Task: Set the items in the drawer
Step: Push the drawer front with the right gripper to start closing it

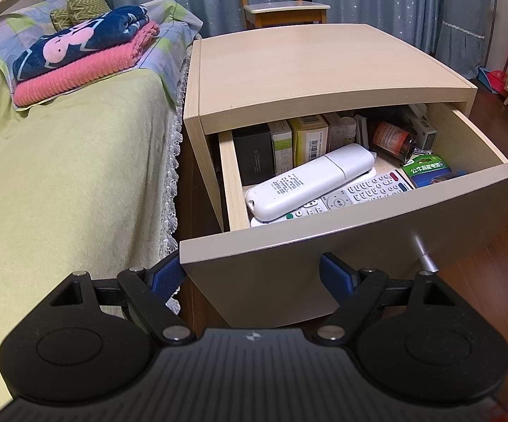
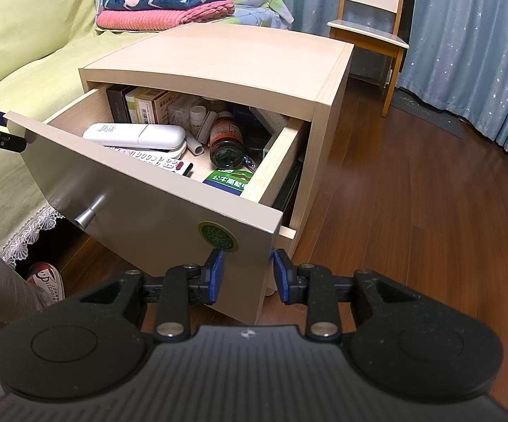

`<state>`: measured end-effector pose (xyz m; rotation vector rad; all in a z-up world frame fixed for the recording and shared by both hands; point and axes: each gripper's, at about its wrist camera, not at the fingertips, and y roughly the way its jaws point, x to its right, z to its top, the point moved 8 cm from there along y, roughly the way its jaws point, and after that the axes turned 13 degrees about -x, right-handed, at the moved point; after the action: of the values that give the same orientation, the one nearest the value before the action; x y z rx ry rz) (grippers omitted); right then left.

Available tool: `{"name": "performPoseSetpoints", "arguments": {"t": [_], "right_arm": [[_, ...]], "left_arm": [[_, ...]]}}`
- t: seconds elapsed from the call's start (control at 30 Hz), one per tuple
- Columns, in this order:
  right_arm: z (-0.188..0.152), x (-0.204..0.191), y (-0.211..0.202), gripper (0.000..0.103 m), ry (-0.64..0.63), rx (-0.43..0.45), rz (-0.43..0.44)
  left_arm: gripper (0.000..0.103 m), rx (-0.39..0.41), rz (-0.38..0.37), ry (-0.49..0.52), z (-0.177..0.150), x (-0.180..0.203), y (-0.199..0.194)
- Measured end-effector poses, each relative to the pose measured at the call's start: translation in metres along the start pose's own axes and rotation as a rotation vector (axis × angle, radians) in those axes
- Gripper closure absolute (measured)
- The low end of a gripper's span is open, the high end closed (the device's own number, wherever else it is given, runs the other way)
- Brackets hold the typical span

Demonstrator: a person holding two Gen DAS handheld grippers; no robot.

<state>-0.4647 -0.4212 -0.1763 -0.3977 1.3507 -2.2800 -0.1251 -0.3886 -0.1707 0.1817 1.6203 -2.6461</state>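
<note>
The drawer (image 1: 377, 242) of the pale wooden nightstand (image 1: 310, 66) stands pulled out, its front panel tilted toward both cameras. Inside, a white remote (image 1: 310, 183) lies across a second, button-faced remote (image 1: 363, 193) along the drawer's front edge; boxes (image 1: 282, 147) stand upright against the back left corner, a brown bottle (image 1: 393, 139) lies on its side toward the right wall, and a green battery pack (image 1: 428, 168) sits in the front right corner.

The left hand-held gripper (image 1: 250, 274) is spread wide open at the drawer front's left corner — one blue pad outside the panel's edge, the other before its face, holding nothing. The right hand-held gripper (image 2: 248, 274) has its jaws parted a little, empty, straddling the front's lower right corner near a round green sticker (image 2: 217, 235). A metal knob (image 2: 88, 214) juts from the panel.
</note>
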Motion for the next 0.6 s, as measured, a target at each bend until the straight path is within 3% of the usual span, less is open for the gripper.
{"name": "performPoseSetpoints", "arguments": {"t": [0.6], "right_arm": [[0.0098, 0.0047, 0.0082, 0.075, 0.009, 0.013, -0.009]], "left_arm": [[0.020, 0.012, 0.010, -0.004, 0.0064, 0.0015, 0.0055]]}}
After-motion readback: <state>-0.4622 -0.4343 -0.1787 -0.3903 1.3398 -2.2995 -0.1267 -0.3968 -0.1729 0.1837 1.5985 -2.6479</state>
